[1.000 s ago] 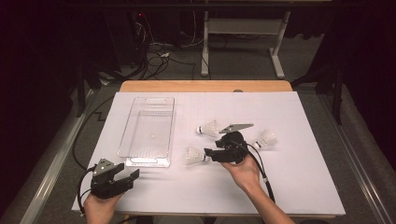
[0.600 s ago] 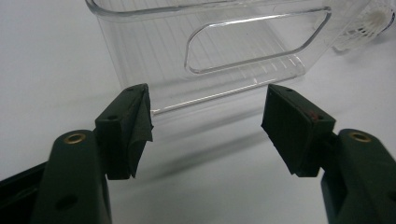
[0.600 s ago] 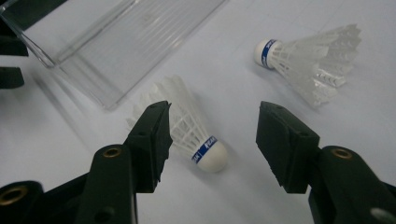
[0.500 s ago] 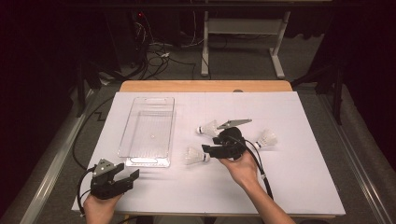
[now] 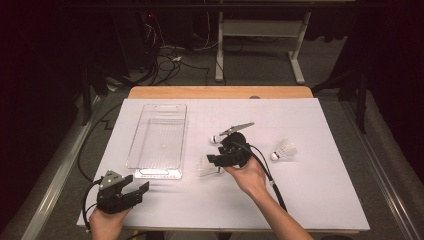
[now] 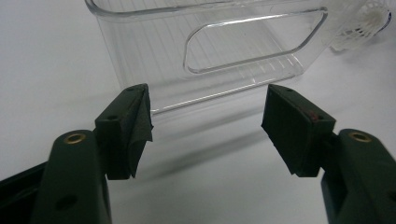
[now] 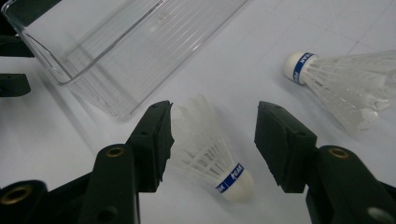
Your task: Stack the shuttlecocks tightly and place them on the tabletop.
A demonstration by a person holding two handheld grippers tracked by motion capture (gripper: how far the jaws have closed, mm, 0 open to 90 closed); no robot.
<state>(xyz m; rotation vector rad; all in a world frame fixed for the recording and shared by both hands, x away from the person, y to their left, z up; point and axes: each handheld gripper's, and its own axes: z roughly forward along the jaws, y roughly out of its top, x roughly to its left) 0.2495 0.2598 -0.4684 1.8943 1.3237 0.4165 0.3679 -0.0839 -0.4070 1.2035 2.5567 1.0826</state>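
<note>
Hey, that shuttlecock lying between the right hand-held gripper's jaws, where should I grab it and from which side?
Grip the shuttlecock across its feather skirt, about midway along, probably not on the rounded cork tip, which could slip out. It lies on its side on the white table, so come down from above with the right hand-held gripper, whose open jaws already stand either side of the skirt. Close gently, since the skirt looks light and springy.

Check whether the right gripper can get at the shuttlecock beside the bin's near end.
Probably yes: the right gripper stands open astride that shuttlecock, nothing between, and the clear bin sits off to one side.
</note>
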